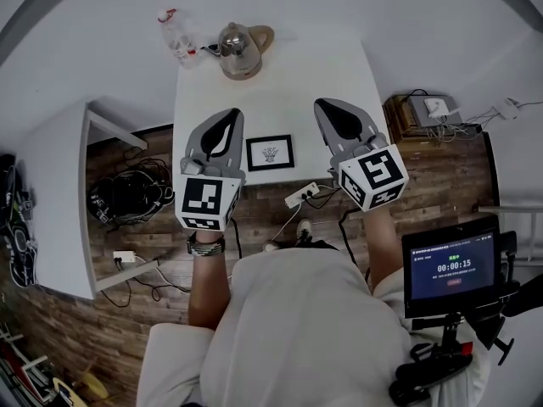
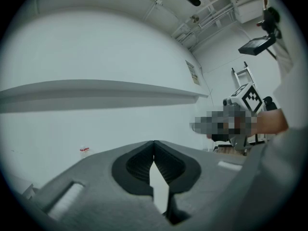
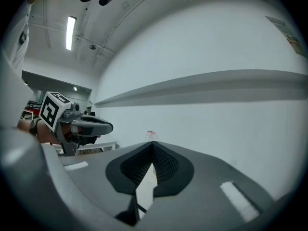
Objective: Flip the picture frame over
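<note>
Now the picture frame [image 1: 270, 153] is lying picture-side up on the white surface [image 1: 339, 66] between your left gripper [image 1: 231, 115] and right gripper [image 1: 323, 106], appearing only in the head view; both gripper views are showing fingers [image 2: 139, 165] together, empty, facing wall [image 2: 96, 42].

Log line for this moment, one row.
phase: pre-grasp | left gripper: shut, empty | right gripper: shut, empty | frame: flat on table, picture side up, between grippers, untouched

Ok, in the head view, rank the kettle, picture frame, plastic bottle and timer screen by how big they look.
1. Timer screen, though it is likely nearest the camera.
2. Kettle.
3. Picture frame.
4. Plastic bottle, not far behind the frame.
</note>
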`<state>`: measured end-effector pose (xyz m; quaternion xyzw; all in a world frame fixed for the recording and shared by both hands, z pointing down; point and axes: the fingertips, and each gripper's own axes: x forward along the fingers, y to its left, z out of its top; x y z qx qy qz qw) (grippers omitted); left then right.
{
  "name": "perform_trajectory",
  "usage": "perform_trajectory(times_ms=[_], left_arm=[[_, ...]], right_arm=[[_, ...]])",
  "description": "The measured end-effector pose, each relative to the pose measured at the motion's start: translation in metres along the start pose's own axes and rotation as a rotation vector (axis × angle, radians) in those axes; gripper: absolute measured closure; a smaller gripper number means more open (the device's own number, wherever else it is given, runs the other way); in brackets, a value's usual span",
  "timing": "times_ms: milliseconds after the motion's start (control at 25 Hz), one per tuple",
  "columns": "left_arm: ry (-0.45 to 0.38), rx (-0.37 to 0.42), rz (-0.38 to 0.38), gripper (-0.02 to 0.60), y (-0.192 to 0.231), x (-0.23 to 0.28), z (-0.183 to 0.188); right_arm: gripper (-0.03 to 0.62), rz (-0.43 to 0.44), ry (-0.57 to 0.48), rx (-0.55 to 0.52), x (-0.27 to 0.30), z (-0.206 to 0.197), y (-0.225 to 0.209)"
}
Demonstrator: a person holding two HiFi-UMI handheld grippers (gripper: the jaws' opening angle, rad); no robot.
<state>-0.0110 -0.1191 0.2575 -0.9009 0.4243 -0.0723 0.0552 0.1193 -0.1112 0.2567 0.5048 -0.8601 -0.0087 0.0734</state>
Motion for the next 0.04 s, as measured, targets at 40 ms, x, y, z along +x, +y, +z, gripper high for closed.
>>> perform_trajectory(times_ms=[40], left_arm=[[-0.003,0.001,-0.002,0.577,-0.0005,-0.0069,-0.0016]], right_arm=[[0.592,0.001,-0.003,-0.001,-0.0028,-0.0009,0.0076]])
